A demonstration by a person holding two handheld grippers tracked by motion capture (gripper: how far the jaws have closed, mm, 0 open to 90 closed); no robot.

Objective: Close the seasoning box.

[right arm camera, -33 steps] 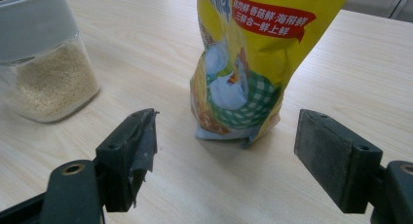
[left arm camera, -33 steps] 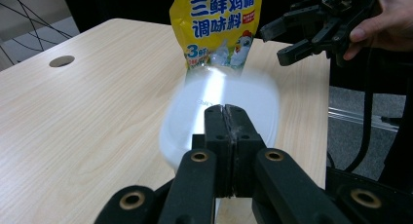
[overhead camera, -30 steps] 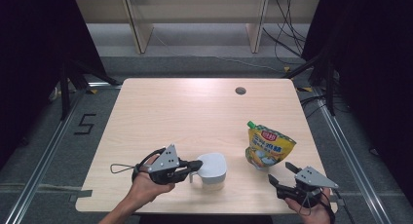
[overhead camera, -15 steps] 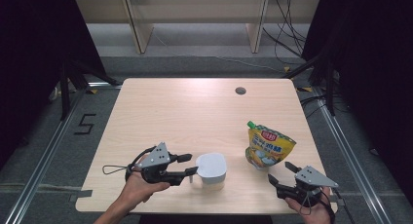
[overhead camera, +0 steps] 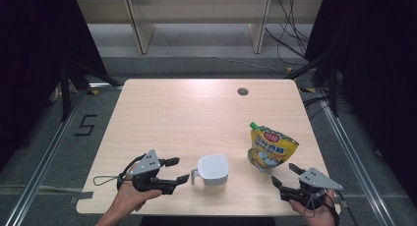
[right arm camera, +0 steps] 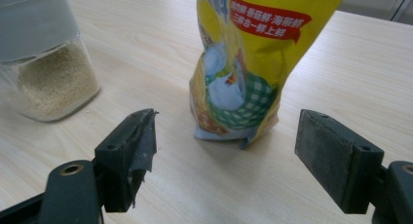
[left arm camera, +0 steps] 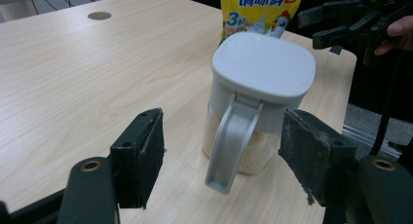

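Lab: black curtains [overhead camera: 29,49], floor rails [overhead camera: 44,157]

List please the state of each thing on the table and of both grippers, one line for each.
Seasoning jar: upright, white lid closed, grainy contents low inside, handle toward the left gripper.
Yellow pouch: standing upright, green cap on.
Left gripper: open, jaws wide, short of the jar handle, touching nothing.
Right gripper: open, empty, aimed at the pouch.
Table: bare wood, one cable hole.

You have one table [overhead camera: 196,118] with one round hole [overhead camera: 242,92] near its far edge. On it: one lidded jar [overhead camera: 213,171] with a handle, one yellow seasoning pouch [overhead camera: 271,148]. Two grippers in your hands: left gripper [overhead camera: 178,170], right gripper [overhead camera: 284,174].
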